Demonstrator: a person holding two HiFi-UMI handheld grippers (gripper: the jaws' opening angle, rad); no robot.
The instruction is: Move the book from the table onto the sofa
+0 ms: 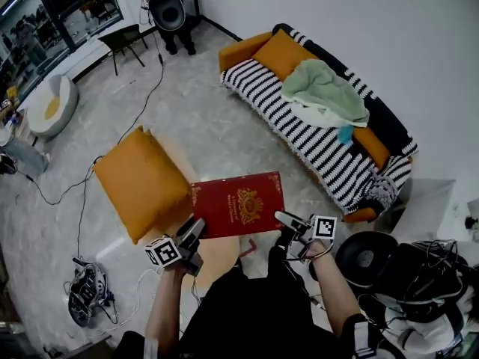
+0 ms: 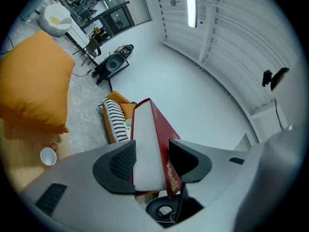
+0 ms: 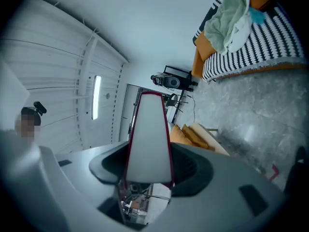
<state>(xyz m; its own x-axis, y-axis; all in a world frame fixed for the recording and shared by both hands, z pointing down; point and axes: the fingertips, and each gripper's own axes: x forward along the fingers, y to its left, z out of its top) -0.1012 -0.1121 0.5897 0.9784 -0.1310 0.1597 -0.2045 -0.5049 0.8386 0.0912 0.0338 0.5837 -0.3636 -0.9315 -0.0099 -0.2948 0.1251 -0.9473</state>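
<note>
Head view shows the book [image 1: 238, 204], red with a gilt crest, held flat in the air in front of me. It is above the edge of the wooden table [image 1: 218, 259] and well apart from the sofa [image 1: 269, 99]. My left tongs [image 1: 196, 232] clamp its left edge and my right tongs [image 1: 290, 221] its right edge. Both are closed on the book, pads against the covers.

For this carry, I judge that both grips should hold evenly and the book should stay level, so neither side twists or slips free. The green cloth [image 1: 325, 88] covers the middle of the seat, so the bare striped stretch nearer the orange armrest looks the better landing. I would let go only once the book lies on the seat.

Only the head view gives the cover and the floor between me and the sofa. The left gripper view shows the white page block between its pads. It also shows a small cup [image 2: 48, 155] on the wooden top beside the orange cushion [image 2: 34, 81], which I cannot find from above. The right gripper view shows its pads square on the page edge.
</note>
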